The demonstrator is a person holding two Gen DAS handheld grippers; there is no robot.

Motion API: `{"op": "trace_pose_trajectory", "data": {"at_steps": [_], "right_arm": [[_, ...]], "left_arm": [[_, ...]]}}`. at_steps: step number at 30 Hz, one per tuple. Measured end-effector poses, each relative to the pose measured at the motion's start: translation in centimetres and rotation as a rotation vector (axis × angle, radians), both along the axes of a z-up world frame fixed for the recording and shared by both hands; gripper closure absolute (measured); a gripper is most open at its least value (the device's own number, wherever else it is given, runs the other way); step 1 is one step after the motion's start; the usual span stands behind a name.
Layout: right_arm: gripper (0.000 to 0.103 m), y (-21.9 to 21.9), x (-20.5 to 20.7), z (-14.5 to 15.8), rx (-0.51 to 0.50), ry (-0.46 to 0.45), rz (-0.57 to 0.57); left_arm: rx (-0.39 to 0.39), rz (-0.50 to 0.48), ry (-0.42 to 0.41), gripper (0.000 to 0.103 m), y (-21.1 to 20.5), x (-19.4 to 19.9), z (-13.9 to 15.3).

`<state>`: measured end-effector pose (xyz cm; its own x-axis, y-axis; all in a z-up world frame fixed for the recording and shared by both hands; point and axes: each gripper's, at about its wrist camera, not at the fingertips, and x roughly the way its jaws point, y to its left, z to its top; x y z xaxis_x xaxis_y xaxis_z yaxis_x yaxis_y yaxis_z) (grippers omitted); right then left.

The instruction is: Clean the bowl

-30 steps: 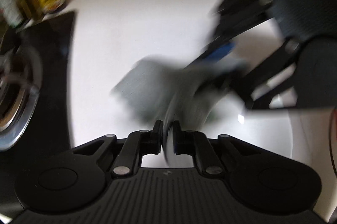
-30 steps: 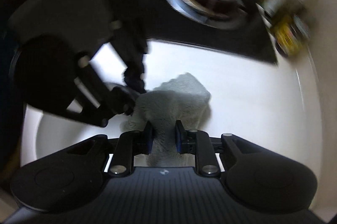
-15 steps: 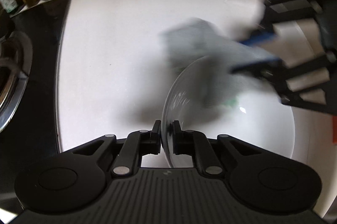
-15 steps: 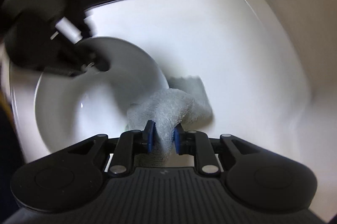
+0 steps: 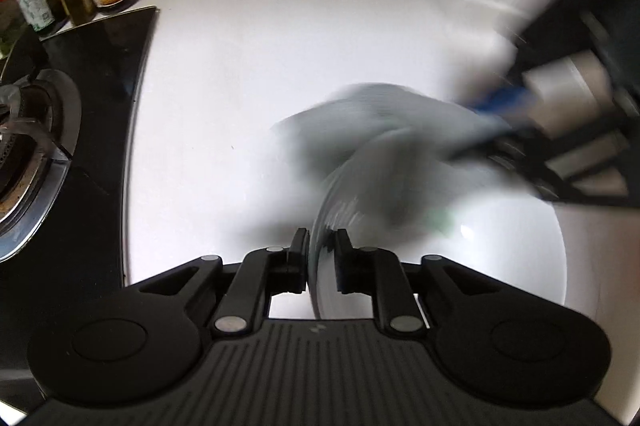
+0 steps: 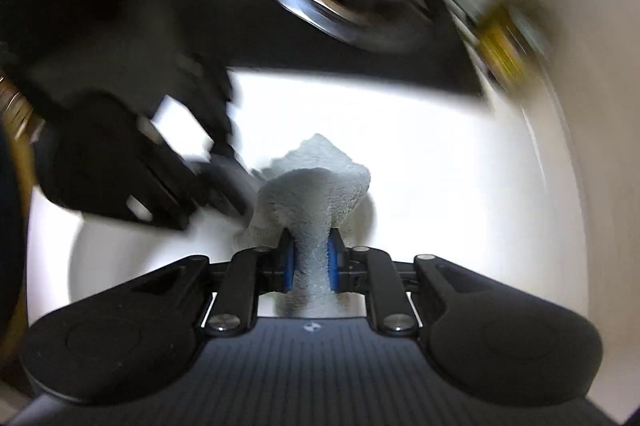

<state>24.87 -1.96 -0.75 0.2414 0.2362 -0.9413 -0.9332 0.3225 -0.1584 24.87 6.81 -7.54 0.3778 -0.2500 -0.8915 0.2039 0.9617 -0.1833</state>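
Right gripper point(image 6: 309, 262): I have its jaws pinched on the grey cloth point(image 6: 320, 181); they have just been closing further on it.
Left gripper point(image 5: 322, 258): its jaws have just been opening; the bowl point(image 5: 500, 246) rim sits between them, contact too blurred for me to judge.
Bowl position: tilted on the white counter point(image 5: 280, 25), beside the stove point(image 5: 36, 153).
Step in hand: I judge mid-wipe, cloth at the far rim.
Next move: I need a firm rim hold while the cloth sweeps the inside.

Black ribbed tongs point(image 6: 308, 266) with silver screws, blue pads point(image 6: 289, 264).
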Motion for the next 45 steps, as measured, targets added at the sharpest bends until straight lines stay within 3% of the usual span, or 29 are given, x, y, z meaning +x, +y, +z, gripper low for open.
{"op": "trace_pose_trajectory", "data": {"at_steps": [4, 8, 12, 15, 16, 19, 21, 24, 27, 29, 32, 34, 36, 41, 45], "right_arm": [[0.091, -4.0, -1.3, 0.3, 0.034, 0.052, -0.273], [0.090, -4.0, -2.6, 0.0, 0.003, 0.040, -0.361], [0.087, -2.6, -3.6, 0.4, -0.036, 0.019, -0.220], [0.087, 0.2, -3.9, 0.1, -0.084, -0.059, -0.001], [0.086, 1.3, -4.0, -0.1, -0.076, -0.082, 0.118], [0.085, 2.5, -4.3, -0.1, -0.003, -0.064, 0.381], [0.084, 2.7, -4.0, -0.2, 0.004, -0.030, 0.414], [0.084, 2.5, -3.0, 0.1, 0.048, 0.033, 0.272], [0.089, 0.5, -2.1, 0.2, 0.058, 0.014, 0.036], [0.091, -1.0, -1.5, 0.1, 0.038, -0.022, -0.110], [0.092, -4.1, -0.2, 0.2, 0.098, 0.021, -0.331], [0.092, -4.7, -0.5, 0.2, 0.092, 0.029, -0.413], [0.090, -5.4, -0.9, 0.3, 0.085, 0.036, -0.488], [0.082, -6.4, -3.7, 0.5, 0.000, 0.040, -0.269], [0.082, -5.9, -3.2, 1.2, -0.061, -0.007, -0.087]], "left_arm": [[-0.083, -0.001, 0.089, 0.079, -0.5, 1.9, 0.2], [-0.027, -0.037, 0.171, 0.089, -1.4, 0.2, 0.9], [0.015, -0.087, 0.154, 0.089, -1.7, -1.1, 0.5], [0.013, -0.105, 0.142, 0.089, -1.7, -1.1, 0.4], [0.004, -0.112, 0.136, 0.089, -1.6, -1.2, 0.4], [-0.037, -0.112, 0.129, 0.090, -0.8, -1.3, 0.2], [-0.044, -0.096, 0.123, 0.093, -0.5, -1.4, 0.2], [-0.036, -0.051, 0.090, 0.091, -0.2, -1.7, 0.4], [0.039, -0.006, 0.074, 0.091, -0.1, -2.5, 0.9], [0.038, 0.026, 0.017, 0.084, 0.2, -3.5, 1.6], [0.005, 0.071, 0.032, 0.085, 0.0, -3.3, 1.7], [0.042, 0.062, 0.000, 0.089, -0.8, -3.0, 1.6], [0.072, 0.038, -0.022, 0.085, -1.5, -2.6, 1.5], [0.048, -0.060, -0.002, 0.091, -2.1, -2.2, 1.0], [0.047, -0.102, -0.011, 0.093, -2.0, -1.4, 0.2]]}}
